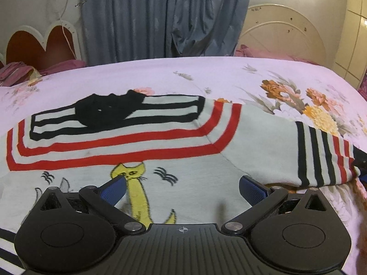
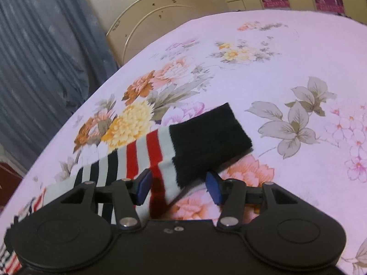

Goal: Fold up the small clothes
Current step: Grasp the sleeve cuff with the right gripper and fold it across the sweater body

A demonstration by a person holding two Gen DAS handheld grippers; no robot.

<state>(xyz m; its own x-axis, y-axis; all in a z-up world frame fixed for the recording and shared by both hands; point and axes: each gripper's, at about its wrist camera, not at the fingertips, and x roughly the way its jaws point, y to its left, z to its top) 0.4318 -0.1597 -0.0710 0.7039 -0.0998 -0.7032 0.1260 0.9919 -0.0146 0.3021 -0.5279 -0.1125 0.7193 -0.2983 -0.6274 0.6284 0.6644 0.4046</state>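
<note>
A small white sweater [image 1: 183, 151] lies flat on the bed, with red and black stripes, a black collar [image 1: 107, 110] and a yellow cat [image 1: 137, 190] on its chest. My left gripper [image 1: 183, 190] hangs low over the cat, jaws wide open with nothing gripped. The sweater's right sleeve [image 1: 275, 142] stretches out to the right. In the right wrist view, that sleeve's striped end and black cuff [image 2: 206, 135] lie on the sheet. My right gripper [image 2: 179, 189] straddles the sleeve's near edge. The blue pads [image 2: 144, 188] stand apart and do not press on the cloth.
The bed has a pink floral sheet [image 2: 275, 68]. A cream rounded headboard [image 1: 282, 34] and pink pillows [image 1: 259, 52] are at the far right. A blue curtain [image 1: 160, 16] hangs behind the bed. A red heart-shaped board [image 1: 39, 43] stands at the far left.
</note>
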